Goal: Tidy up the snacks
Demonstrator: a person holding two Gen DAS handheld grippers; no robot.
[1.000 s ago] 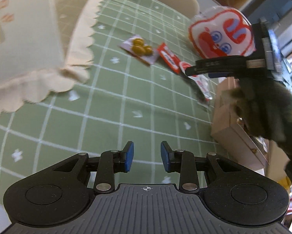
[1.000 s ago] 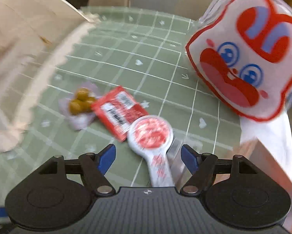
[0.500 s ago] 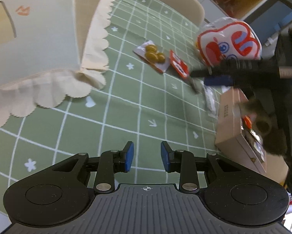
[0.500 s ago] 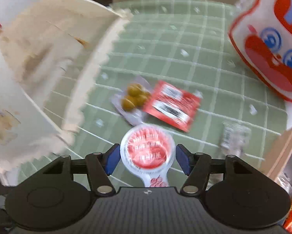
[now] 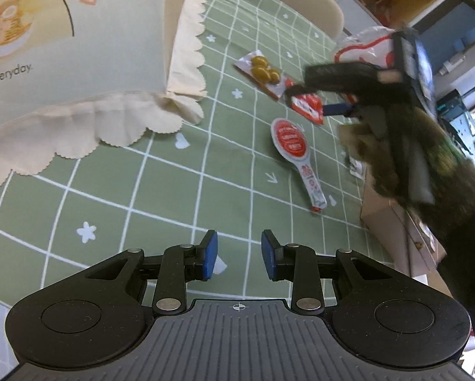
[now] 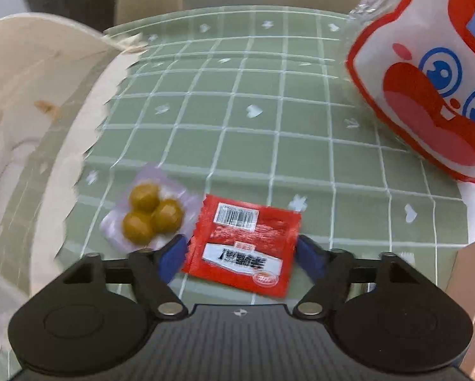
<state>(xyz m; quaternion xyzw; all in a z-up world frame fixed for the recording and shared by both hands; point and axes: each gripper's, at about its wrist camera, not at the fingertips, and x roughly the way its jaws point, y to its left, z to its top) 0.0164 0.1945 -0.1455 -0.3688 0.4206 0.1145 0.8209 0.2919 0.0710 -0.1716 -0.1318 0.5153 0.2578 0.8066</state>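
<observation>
A green checked tablecloth (image 5: 161,171) is covering the table in both views. Taking up its left side is a large pale fabric bag with scalloped trim (image 5: 78,47); only the left wrist view is showing its printed front, while the right wrist view is catching just its blurred cream edge. Toward the far right corner a white and red cartoon-face bag (image 6: 428,95) is standing, filling the right wrist view but half hidden behind the other tool in the left one. Only the left wrist view is showing a cardboard box (image 5: 396,222) sitting at the right edge, and a round red-and-white spoon-shaped packet (image 5: 293,146) lying flat in the middle of the cloth. Near the far middle a clear pack of three yellow balls (image 6: 150,214) is lying just beside a red snack sachet (image 6: 243,247). The right gripper (image 6: 242,255) is pointing down over that sachet with its jaws closing, the sachet lying between the blue pads, which are sitting at its side edges; whether they are already pressing cannot be told. The left gripper (image 5: 239,255) is hovering over bare cloth near the front edge, its jaws partly apart and holding nothing.
</observation>
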